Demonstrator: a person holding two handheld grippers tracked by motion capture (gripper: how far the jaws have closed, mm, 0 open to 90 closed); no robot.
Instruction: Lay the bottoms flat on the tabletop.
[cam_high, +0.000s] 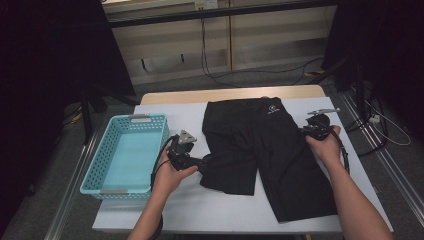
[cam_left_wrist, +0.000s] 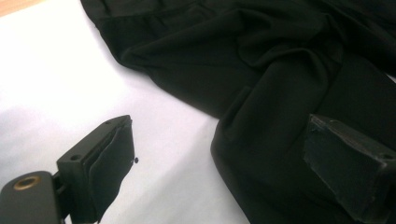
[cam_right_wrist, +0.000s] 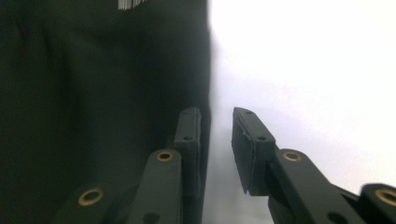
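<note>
1. Shorts (cam_high: 265, 150), black, lie spread flat on the white-covered bench (cam_high: 200, 210), waistband toward the far edge, both legs pointing back toward you. A small white logo sits near the waistband.
2. Your left hand-held gripper (cam_high: 199, 164) rests at the outer edge of the shorter-looking leg, the one nearer the basket. In the left gripper view (cam_left_wrist: 224, 158) its jaws are spread wide: one jaw stands over bare white cloth, the other lies over the black fabric. The pads are not pressing on anything.
3. Your right hand-held gripper (cam_high: 304, 131) sits at the opposite side seam of the shorts, up near the hip. In the right gripper view (cam_right_wrist: 215, 140) the jaws are narrowed to a slim gap. They straddle the garment's edge, one jaw over the black fabric and the other over the white bench. You cannot tell from this whether the edge is actually pinched, as daylight shows between the pads.
4. Left of the shorts, a turquoise perforated basket (cam_high: 95, 165) stands on the bench, just beside your left hand (cam_high: 167, 175).
5. Your right hand (cam_high: 325, 147) rests on the shorts' outer edge.
</note>
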